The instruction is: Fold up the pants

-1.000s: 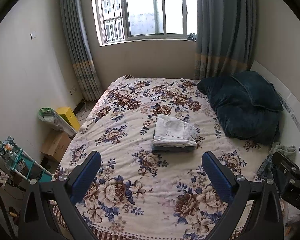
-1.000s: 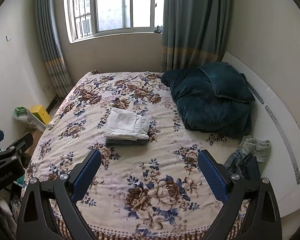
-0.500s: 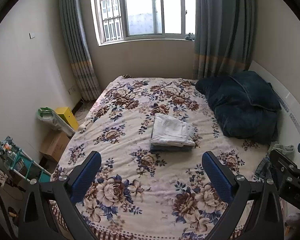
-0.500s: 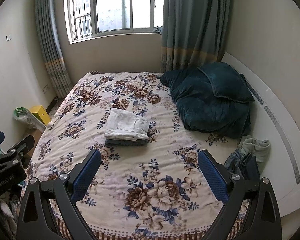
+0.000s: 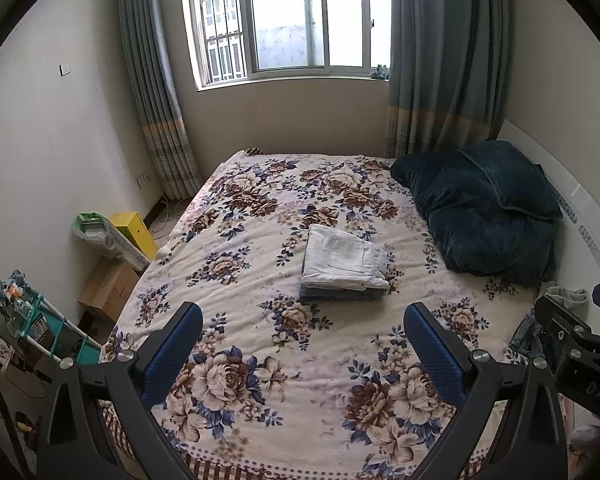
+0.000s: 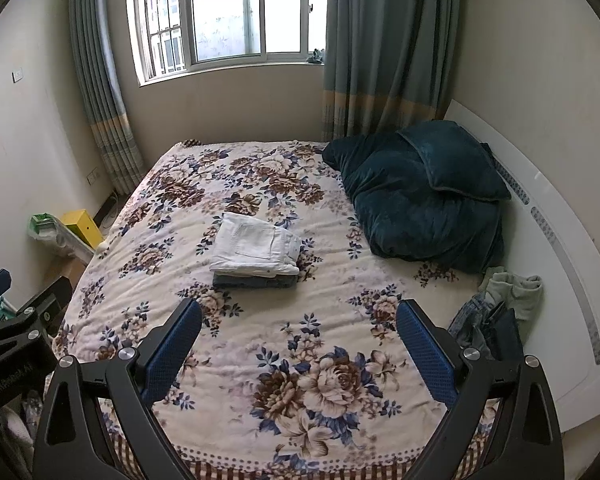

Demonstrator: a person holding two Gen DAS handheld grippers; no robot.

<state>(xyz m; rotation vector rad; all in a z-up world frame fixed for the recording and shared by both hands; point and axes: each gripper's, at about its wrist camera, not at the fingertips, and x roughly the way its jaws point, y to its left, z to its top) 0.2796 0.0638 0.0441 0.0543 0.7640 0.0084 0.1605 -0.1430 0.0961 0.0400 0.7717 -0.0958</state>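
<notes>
Folded white pants (image 5: 345,257) lie on top of folded dark blue pants (image 5: 340,294) in the middle of the floral bed (image 5: 260,360). The stack also shows in the right wrist view, white pants (image 6: 256,246) over dark pants (image 6: 254,281). My left gripper (image 5: 302,350) is open and empty, held above the bed's near end, well short of the stack. My right gripper (image 6: 298,346) is open and empty, likewise above the near end. A heap of unfolded clothes (image 6: 496,312) lies at the bed's right edge.
A dark teal quilt and pillow (image 6: 424,196) fill the bed's far right. A white headboard (image 6: 556,248) runs along the right side. Boxes and a yellow case (image 5: 134,232) and a teal rack (image 5: 28,320) stand on the floor at left. A window with curtains is behind.
Both grippers stay open and empty. The left wrist view has drifted slightly, so the stack sits a little lower and to the left; the right view is almost unchanged.
</notes>
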